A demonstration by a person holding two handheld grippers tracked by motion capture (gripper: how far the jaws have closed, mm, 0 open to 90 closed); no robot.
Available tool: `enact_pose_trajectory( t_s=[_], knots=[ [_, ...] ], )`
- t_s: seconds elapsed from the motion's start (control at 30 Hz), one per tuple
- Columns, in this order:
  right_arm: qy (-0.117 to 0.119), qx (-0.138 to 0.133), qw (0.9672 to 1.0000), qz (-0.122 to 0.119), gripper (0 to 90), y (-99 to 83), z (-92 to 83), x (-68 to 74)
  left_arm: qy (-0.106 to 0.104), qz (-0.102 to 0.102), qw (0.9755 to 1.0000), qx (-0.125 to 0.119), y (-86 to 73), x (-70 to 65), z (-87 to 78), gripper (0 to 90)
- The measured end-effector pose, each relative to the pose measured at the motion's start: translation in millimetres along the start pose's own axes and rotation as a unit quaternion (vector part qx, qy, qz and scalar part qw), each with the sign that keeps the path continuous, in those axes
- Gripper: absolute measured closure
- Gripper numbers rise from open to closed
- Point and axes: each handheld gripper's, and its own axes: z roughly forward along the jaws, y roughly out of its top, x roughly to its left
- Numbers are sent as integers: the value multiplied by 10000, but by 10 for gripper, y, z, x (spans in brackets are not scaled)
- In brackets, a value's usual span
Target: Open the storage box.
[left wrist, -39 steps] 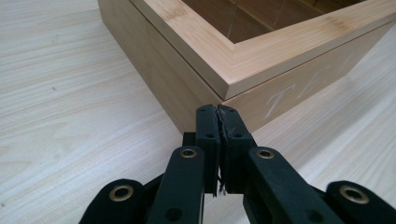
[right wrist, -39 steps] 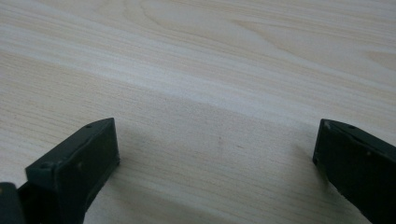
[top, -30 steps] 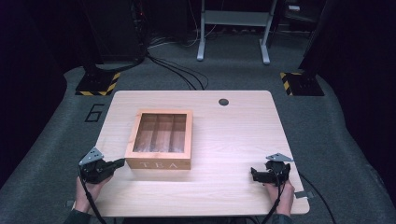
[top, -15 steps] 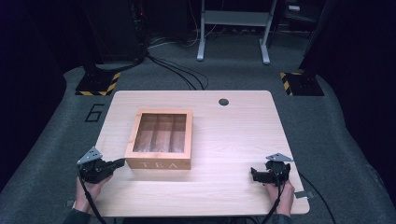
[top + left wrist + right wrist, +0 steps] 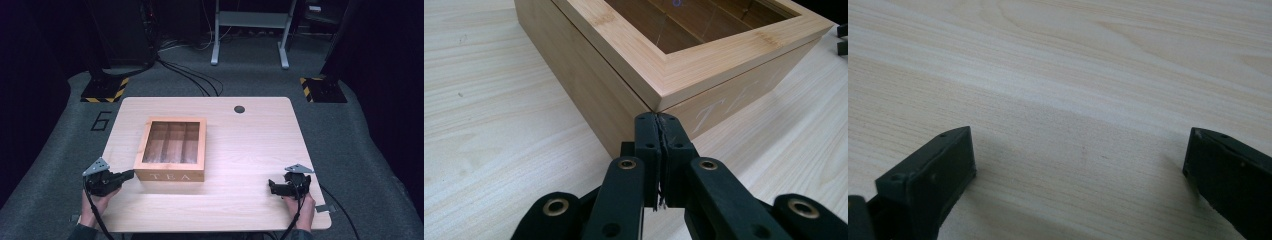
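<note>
A wooden tea box (image 5: 170,175) with a glass-windowed lid stands shut on the left half of the table; "TEA" is written on its front wall. My left gripper (image 5: 131,174) lies low at the box's front left corner. In the left gripper view its jaws (image 5: 659,120) are pressed together with nothing between them, and their tips sit right at the corner of the tea box (image 5: 639,55); whether they touch it I cannot tell. My right gripper (image 5: 271,186) rests near the front right of the table. Its fingers (image 5: 933,170) stand wide open over bare wood.
The light wooden table (image 5: 250,145) has a dark cable grommet (image 5: 239,109) near its far edge. Beyond it on the grey carpet are two stands with yellow-black striped bases (image 5: 102,90), cables, and a white metal frame (image 5: 250,20).
</note>
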Motion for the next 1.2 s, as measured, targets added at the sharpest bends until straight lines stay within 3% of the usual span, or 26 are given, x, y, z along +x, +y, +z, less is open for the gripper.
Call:
enact_pose_trajectory(
  t_s=[0.3,0.57,0.83,1.2],
  knots=[
    [0,3,10000,-1,0,0,0,0,-47,-21,9999,-109,-16,18,-10,877],
    [1,2,10000,-1,0,0,0,0,-7,-83,9993,-358,20,7,-13,872],
    [0,2,10000,-2,0,0,0,0,100,-18,9988,-473,74,13,0,860],
    [0,2,10000,-2,0,0,0,0,93,50,9981,-613,137,24,81,840]
  ],
)
